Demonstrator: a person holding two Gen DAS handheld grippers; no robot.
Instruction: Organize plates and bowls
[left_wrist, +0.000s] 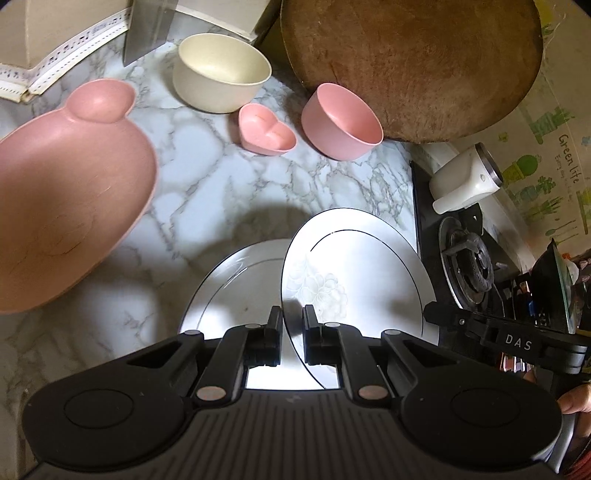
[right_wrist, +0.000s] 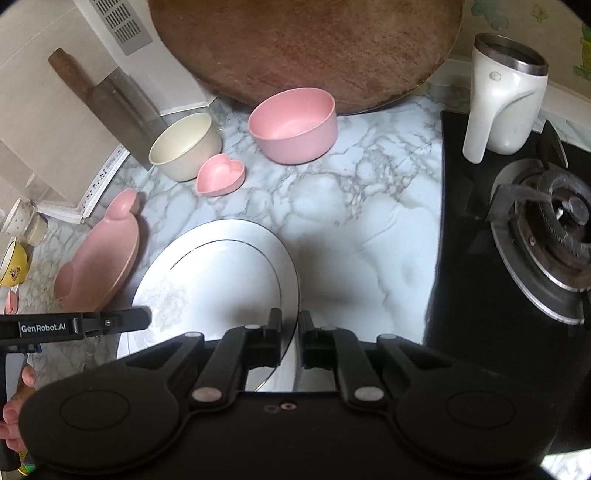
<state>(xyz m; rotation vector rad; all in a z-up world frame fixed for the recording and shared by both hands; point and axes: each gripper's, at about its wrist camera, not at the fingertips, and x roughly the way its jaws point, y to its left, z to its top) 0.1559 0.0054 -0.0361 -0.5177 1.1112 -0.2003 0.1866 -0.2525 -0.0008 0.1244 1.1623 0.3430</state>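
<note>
Left gripper (left_wrist: 290, 317): jaws clamped on the left rim of a white plate (left_wrist: 369, 266), held tilted above the marble counter (left_wrist: 221, 177).
Right gripper (right_wrist: 290, 321): jaws clamped on the right rim of the same plate (right_wrist: 221, 280).
Second plate (left_wrist: 236, 280): lies flat on the counter, partly under the raised one in the left wrist view.
Count: two white plates; three pink dishes, namely a large pink dish (left_wrist: 70, 206) with ear-like lobes, a heart-shaped dish (left_wrist: 266, 129) and a round pink bowl (left_wrist: 343, 122); one cream bowl (left_wrist: 221, 72).
Surroundings: a round wooden board (left_wrist: 413, 62) leans behind the bowls; a white jug (right_wrist: 498, 99) stands by the gas burner (right_wrist: 554, 229) at right.
Left edge: a cleaver (right_wrist: 110, 107) leans on the wall; a yellow bowl (right_wrist: 13, 266) sits beyond.
</note>
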